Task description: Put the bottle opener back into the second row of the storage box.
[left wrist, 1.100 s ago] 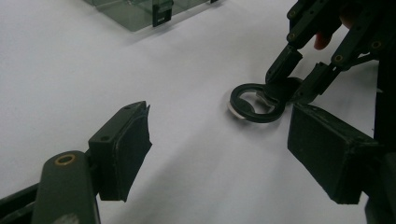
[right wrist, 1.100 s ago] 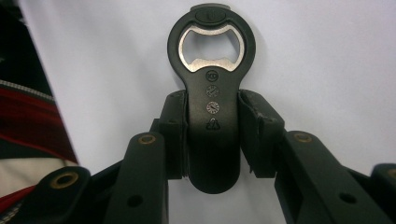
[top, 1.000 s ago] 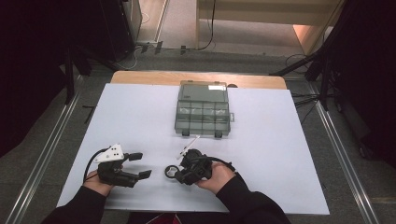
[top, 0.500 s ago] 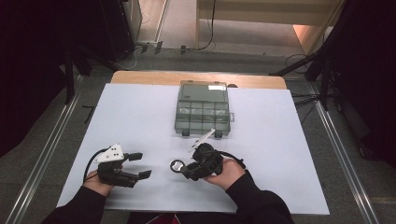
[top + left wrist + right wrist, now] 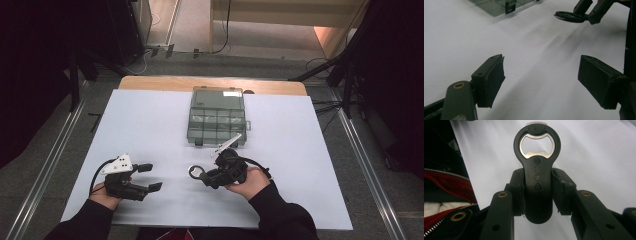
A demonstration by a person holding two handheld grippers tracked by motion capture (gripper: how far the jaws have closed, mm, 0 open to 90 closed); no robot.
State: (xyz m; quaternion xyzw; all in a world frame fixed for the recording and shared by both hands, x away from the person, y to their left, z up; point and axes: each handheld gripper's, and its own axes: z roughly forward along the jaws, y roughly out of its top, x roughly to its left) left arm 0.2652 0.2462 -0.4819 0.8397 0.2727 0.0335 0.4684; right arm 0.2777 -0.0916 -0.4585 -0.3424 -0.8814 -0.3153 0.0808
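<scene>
A black bottle opener with a metal-lined ring head is clamped by its handle between the pads of my right gripper. In the high view the right gripper holds the bottle opener just above the white sheet, ring end pointing left. My left gripper rests at the near left of the sheet, jaws wide apart with nothing between them. The left gripper view looks between its own two pads at the bottle opener held farther off.
A grey compartment box with a clear lid stands at the middle back of the white sheet; its corner is in the left gripper view. A wooden table edge runs behind. A red-and-black jacket is at the left of the right gripper view.
My right gripper has carried the bottle opener a little to the right and slightly up. The left gripper has stayed where it was.
</scene>
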